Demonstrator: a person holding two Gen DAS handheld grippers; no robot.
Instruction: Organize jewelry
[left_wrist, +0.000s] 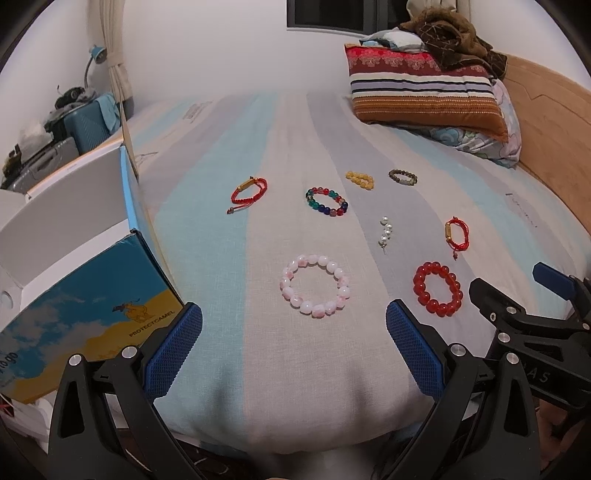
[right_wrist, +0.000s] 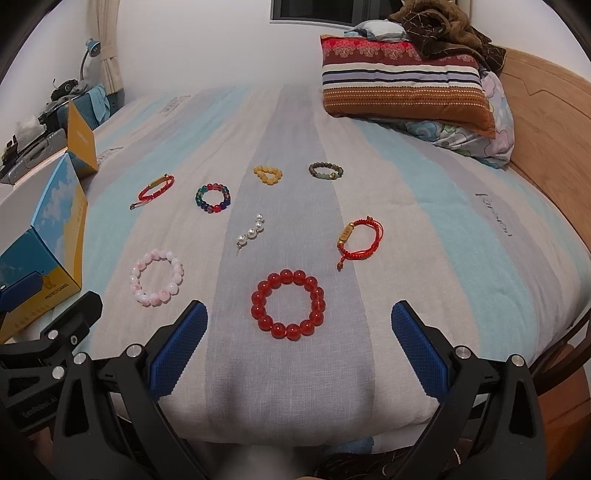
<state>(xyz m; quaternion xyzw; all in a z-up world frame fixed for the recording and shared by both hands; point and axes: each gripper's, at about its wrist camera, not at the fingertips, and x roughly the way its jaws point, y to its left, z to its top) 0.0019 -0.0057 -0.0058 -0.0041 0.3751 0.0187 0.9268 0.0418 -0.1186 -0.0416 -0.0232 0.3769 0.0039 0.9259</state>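
Right hand-held gripper (right_wrist: 299, 332) hangs over the bed (right_wrist: 424, 206), blue fingers (right_wrist: 181, 350) spread wide, nothing between them. Just ahead lies the red bead bracelet (right_wrist: 288, 304) (flat on a grey stripe). Pink bead bracelet (right_wrist: 157, 277) to its left, pearl strand (right_wrist: 251, 232) beyond, blue-and-yellow box (right_wrist: 48, 243) at the bed's left edge.

- The left black gripper with blue textured pads (left_wrist: 293, 343) has its jaws wide apart and holds nothing.
- The right black gripper with blue textured pads (right_wrist: 299, 341) is just beside it, jaws also spread and empty.
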